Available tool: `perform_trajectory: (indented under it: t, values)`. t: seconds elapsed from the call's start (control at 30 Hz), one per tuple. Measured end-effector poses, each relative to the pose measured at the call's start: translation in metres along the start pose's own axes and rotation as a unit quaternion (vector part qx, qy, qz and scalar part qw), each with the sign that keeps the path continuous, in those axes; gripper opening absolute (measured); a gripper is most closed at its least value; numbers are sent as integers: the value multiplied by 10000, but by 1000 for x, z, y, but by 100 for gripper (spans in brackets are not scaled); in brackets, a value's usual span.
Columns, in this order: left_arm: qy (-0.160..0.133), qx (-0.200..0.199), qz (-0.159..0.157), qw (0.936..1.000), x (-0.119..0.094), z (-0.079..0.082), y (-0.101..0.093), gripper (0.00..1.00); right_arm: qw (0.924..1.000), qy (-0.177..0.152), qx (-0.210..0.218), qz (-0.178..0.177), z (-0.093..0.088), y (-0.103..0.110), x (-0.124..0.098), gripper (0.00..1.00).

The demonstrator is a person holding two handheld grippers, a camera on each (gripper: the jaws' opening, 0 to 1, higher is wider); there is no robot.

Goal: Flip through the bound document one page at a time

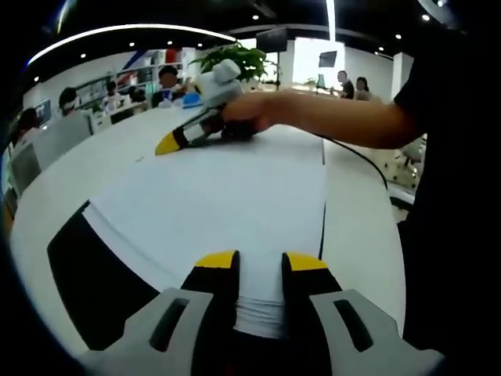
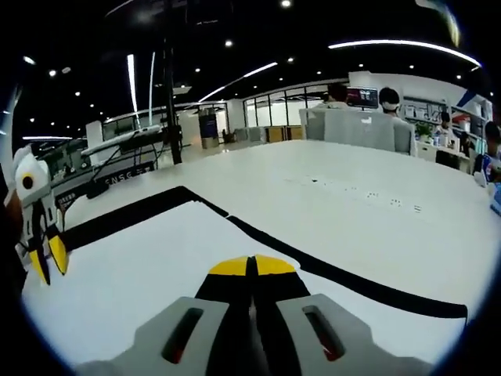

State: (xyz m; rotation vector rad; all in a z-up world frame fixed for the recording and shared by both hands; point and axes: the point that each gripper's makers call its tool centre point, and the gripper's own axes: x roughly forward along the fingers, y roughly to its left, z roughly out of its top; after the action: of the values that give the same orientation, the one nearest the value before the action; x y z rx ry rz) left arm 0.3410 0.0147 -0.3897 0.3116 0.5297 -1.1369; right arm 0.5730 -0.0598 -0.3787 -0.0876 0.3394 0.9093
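An open-plan office is shown: long white tables (image 2: 376,188), seated people (image 1: 69,100) at desks, ceiling strip lights (image 2: 403,45), wall screens (image 1: 272,38) and a potted plant (image 1: 235,56).

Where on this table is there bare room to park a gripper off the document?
Bare white table stretches beyond the document's black edge toward the seated people at the far end. In the left gripper view, a bare strip runs along the document beside the person's dark clothing. It is crowded on the page, where the right gripper and left gripper sit.
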Motion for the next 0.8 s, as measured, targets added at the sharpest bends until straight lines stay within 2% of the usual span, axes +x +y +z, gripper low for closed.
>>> perform_trajectory:
  t: [0.8]
  values:
    - [-87,-97,7,9999,0,1,2,21,9996,-79,-35,-269,-3,-2,-14,2]
